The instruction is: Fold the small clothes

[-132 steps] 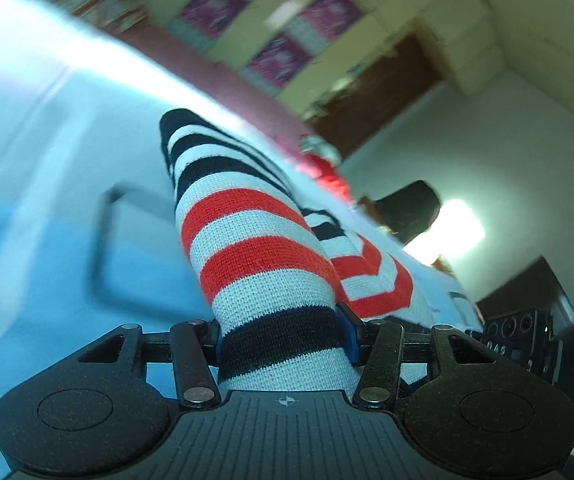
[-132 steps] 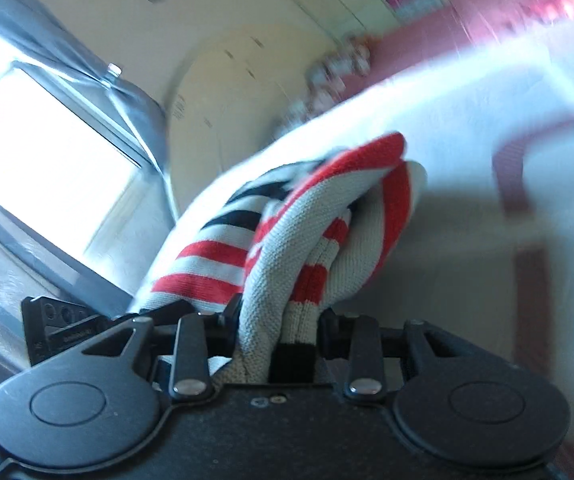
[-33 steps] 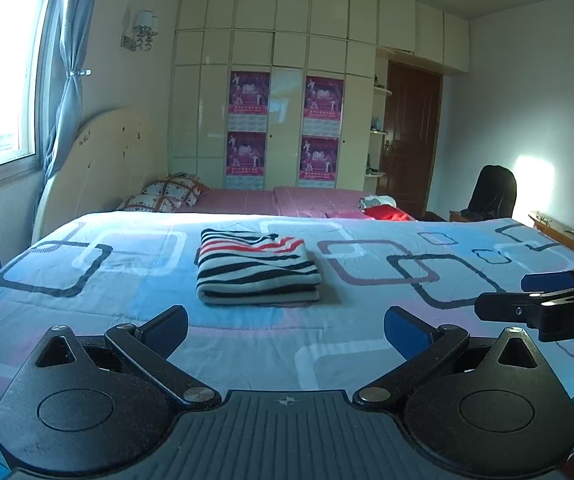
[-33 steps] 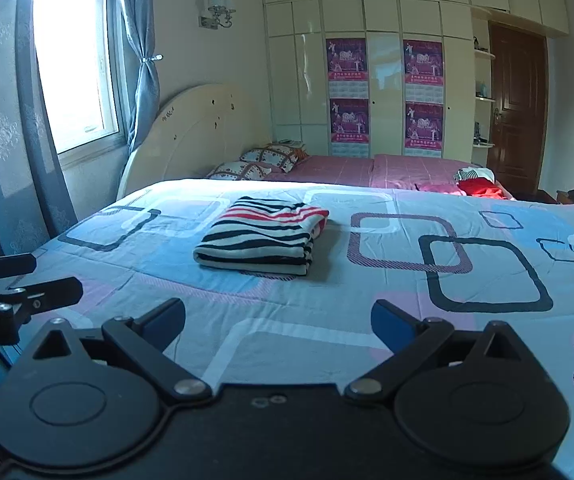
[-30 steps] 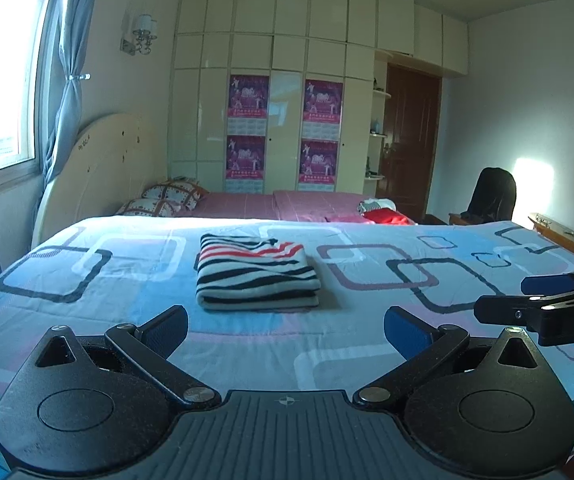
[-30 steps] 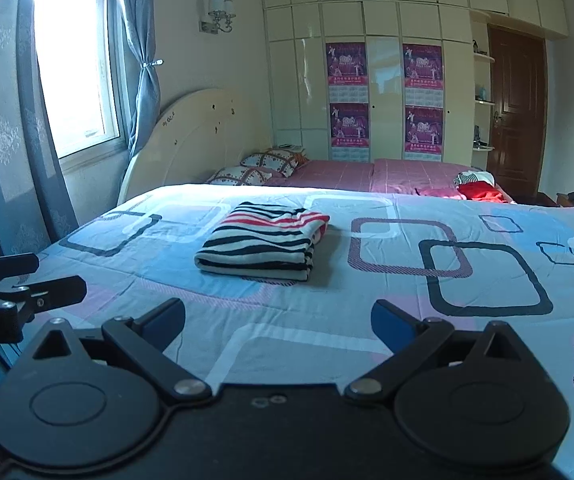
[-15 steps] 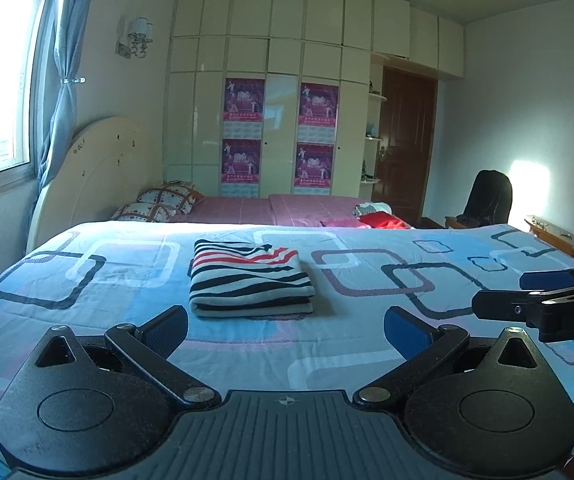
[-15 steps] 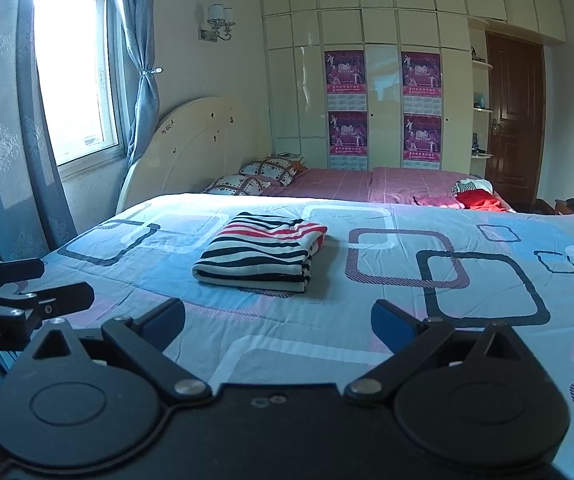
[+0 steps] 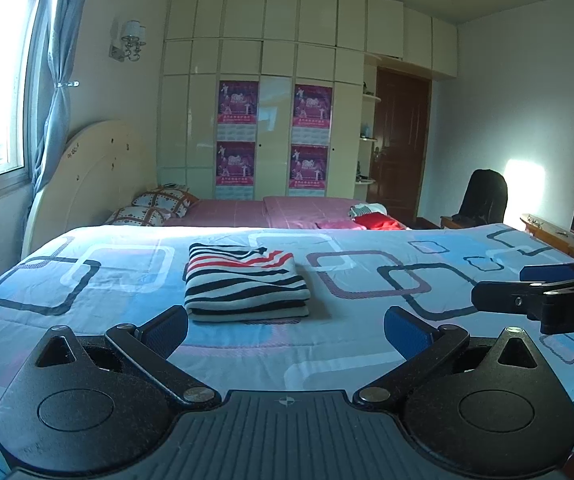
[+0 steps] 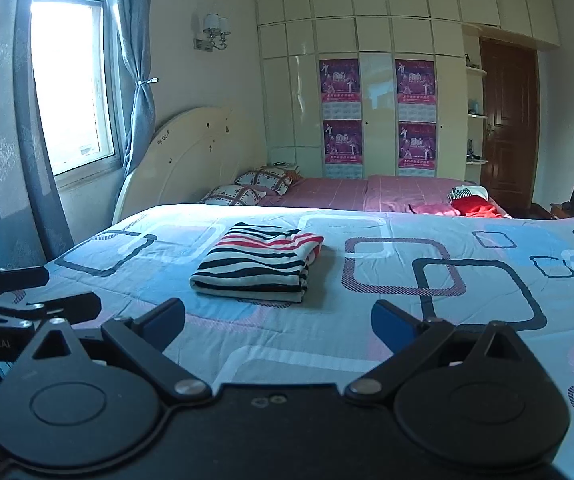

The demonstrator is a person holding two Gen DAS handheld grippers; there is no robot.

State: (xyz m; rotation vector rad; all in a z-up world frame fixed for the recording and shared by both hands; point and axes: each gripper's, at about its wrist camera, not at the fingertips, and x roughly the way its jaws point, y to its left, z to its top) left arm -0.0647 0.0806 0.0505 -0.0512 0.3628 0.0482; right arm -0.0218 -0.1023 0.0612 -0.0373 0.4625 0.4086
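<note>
The striped garment (image 9: pixel 245 283) lies folded into a compact rectangle on the blue patterned bedspread (image 9: pixel 367 344), out ahead of me and well apart from both of my tools. Its edges look stacked in neat layers, with the fold facing me and the red-striped part toward the far side. I judge the folding of this piece finished.

My left gripper (image 9: pixel 285 326) holds nothing; its 2 blue-padded fingers are spread wide above the bedspread. My right gripper (image 10: pixel 277 320) is the same: jaws wide, nothing between the pads, pulled back from the garment. From each wrist view I can see the other tool off to the side, also clear of the cloth.

What is left is hard to say. Some red and white clothing (image 10: pixel 472 200) lies in a loose heap on the pink bed (image 10: pixel 351 192) behind, well away from me. If that belongs to the task, it is not yet folded; otherwise I see nothing more to do here.
</note>
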